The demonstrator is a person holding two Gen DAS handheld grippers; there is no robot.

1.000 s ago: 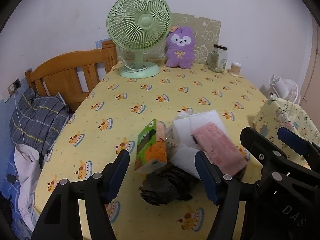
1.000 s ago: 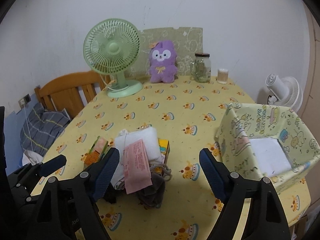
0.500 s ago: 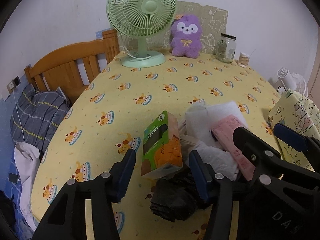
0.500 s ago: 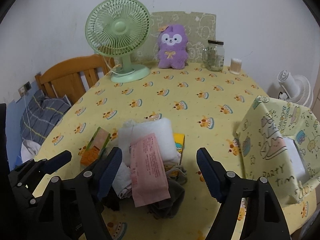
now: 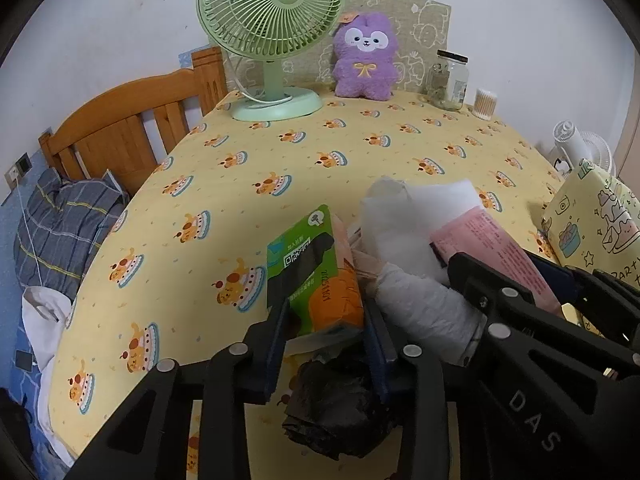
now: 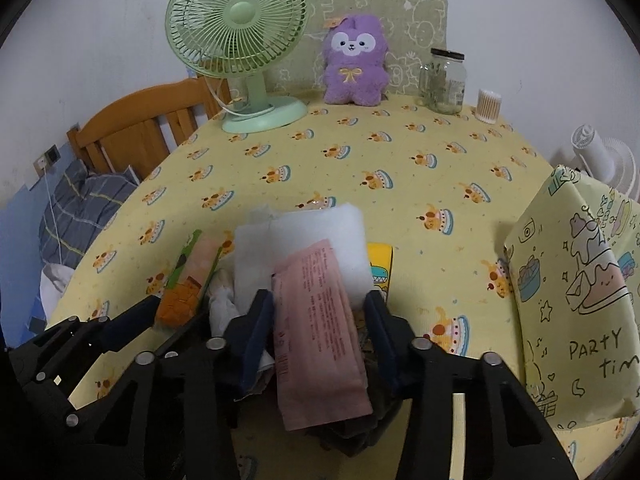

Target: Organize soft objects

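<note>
Nearest, in the heap of soft goods on the yellow tablecloth (image 6: 400,152), both grippers are at work. The left gripper (image 5: 325,330) has just been closing, and its jaws now pinch the green-and-orange tissue pack (image 5: 316,276) by its near end, at the left edge of the heap, likely so that it can come away without dragging its neighbours. Below the pack lies a crumpled black bag (image 5: 336,408). The right gripper (image 6: 320,320) has also just been closing, with the pink pack (image 6: 320,328) on top of the heap between its jaws; whether the pads press on it yet, I cannot tell. Under the pink pack sit white wadding (image 6: 316,240) and a yellow pack (image 6: 380,264). Right of the heap stands the patterned box (image 6: 576,292), the likely home for these things. Far beyond the heap, by the wall, are the fan (image 6: 240,40), the plush (image 6: 352,64) and the jar (image 6: 444,80).
</note>
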